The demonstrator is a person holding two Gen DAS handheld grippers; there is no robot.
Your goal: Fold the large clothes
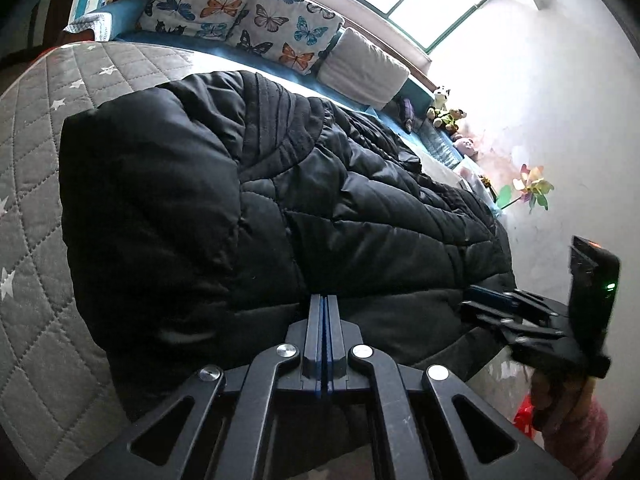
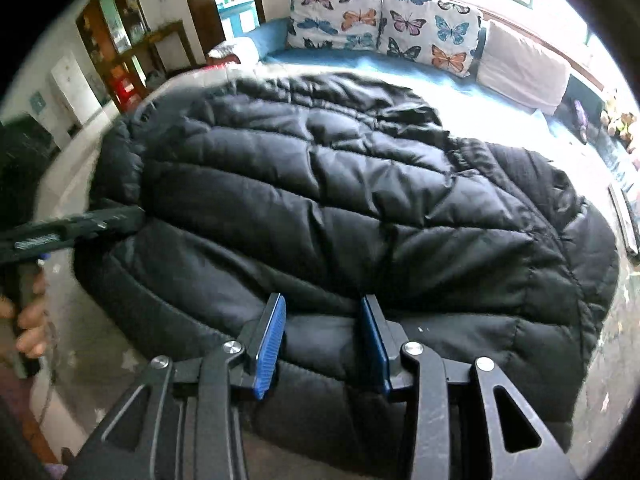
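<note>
The black puffer jacket [image 2: 340, 208] lies spread across the bed [image 1: 48, 128], its hem toward me. My left hand-held gripper [image 1: 325, 304] is clenched tight at the hem; whether it pinches fabric I cannot tell. My right hand-held gripper [image 2: 324, 340] straddles a hem ridge, pads not visibly pressing. Judging by this, I'm taking hold of the hem; next, both must grip and lift it over.

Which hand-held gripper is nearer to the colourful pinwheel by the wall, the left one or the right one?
Right. The right hand-held gripper is at the jacket's edge on the wall side, just below the pinwheel. The left hand-held gripper is farther along that edge, away from the wall.
</note>
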